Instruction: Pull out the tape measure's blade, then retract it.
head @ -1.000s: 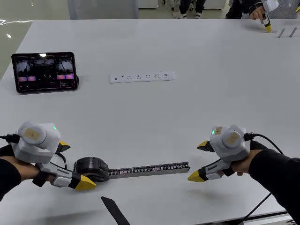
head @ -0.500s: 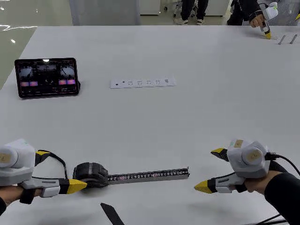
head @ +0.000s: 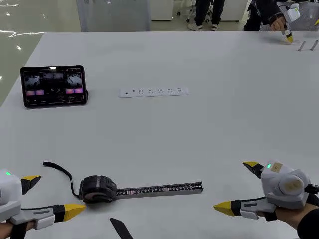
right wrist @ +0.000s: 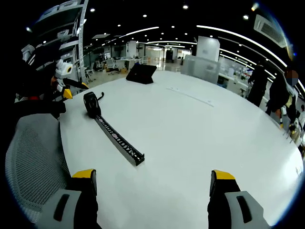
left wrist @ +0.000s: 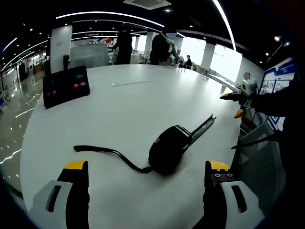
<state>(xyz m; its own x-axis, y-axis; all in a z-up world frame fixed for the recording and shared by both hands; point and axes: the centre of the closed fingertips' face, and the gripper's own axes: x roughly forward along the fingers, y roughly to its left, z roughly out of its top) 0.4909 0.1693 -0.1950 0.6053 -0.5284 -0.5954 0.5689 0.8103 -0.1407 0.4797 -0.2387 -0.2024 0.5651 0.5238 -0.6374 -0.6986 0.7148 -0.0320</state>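
The black tape measure (head: 98, 188) lies near the table's front edge. Its blade (head: 159, 189) is drawn out to the right and flat on the white table (head: 199, 124), and its black wrist strap (head: 60, 169) trails left. My left gripper (head: 54, 195) is open to the left of the case, apart from it. The left gripper view looks between the open left gripper (left wrist: 147, 167) jaws at the case (left wrist: 170, 145) and strap (left wrist: 105, 152). My right gripper (head: 237, 185) is open and empty, right of the blade's end. In its view the right gripper (right wrist: 153, 175) faces the blade (right wrist: 119, 140) tip.
A tablet (head: 54, 86) stands at the left and a white power strip (head: 153, 91) lies mid-table. A black strip (head: 121, 228) lies at the front edge. A person's hand with another gripper (head: 285, 27) works at the far right corner. A mesh chair (right wrist: 33, 157) is beside the table.
My left gripper has drawn back leftward off the tape measure's case, exposing the strap. My right gripper has moved right, away from the blade's end. The blade stays extended.
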